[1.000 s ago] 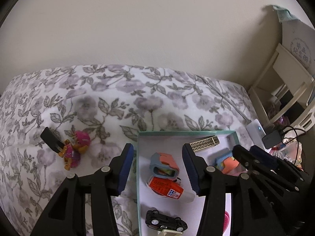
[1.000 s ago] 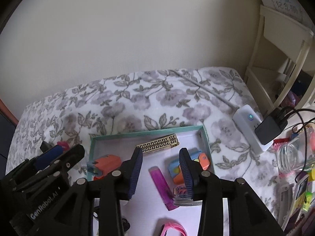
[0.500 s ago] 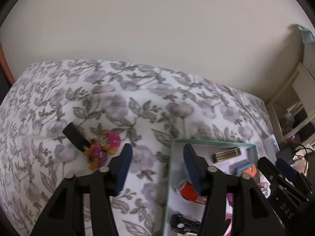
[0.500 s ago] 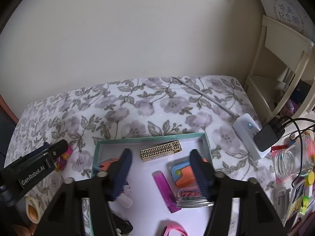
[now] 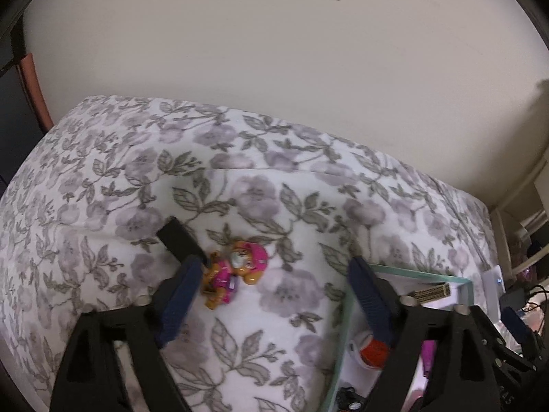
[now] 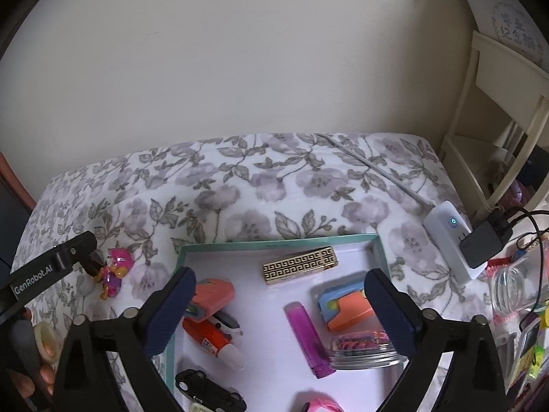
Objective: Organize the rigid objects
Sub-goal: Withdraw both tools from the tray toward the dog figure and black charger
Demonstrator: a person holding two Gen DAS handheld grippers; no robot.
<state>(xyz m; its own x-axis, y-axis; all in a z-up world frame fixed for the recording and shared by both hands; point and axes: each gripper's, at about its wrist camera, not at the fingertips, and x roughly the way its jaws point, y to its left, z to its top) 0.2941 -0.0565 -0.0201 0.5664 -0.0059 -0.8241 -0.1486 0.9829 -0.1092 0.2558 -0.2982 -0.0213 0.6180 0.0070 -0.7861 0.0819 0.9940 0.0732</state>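
A pink and orange toy dog figure [image 5: 233, 273] lies on the floral bed cover, beside a small black block [image 5: 180, 240]. It also shows in the right wrist view [image 6: 113, 271]. My left gripper [image 5: 274, 295] is open and empty, just above the cover, with the figure close to its left finger. A teal-rimmed white tray [image 6: 274, 242] holds a gold patterned case [image 6: 300, 264], a magenta lighter [image 6: 307, 336], an orange and blue toy [image 6: 345, 302], a glue tube [image 6: 209, 338], a black toy car [image 6: 206, 389] and a jar [image 6: 363, 348]. My right gripper [image 6: 281, 312] is open and empty above the tray.
A white power strip [image 6: 453, 240] with a black charger [image 6: 483, 237] lies at the bed's right edge. A cream shelf [image 6: 497, 120] stands at the right. A tape roll [image 6: 46, 338] lies at the left. A wall stands behind the bed.
My left gripper has swung left, away from the tray to the toy dog figure, and opened wider. My right gripper has risen and opened wider above the tray.
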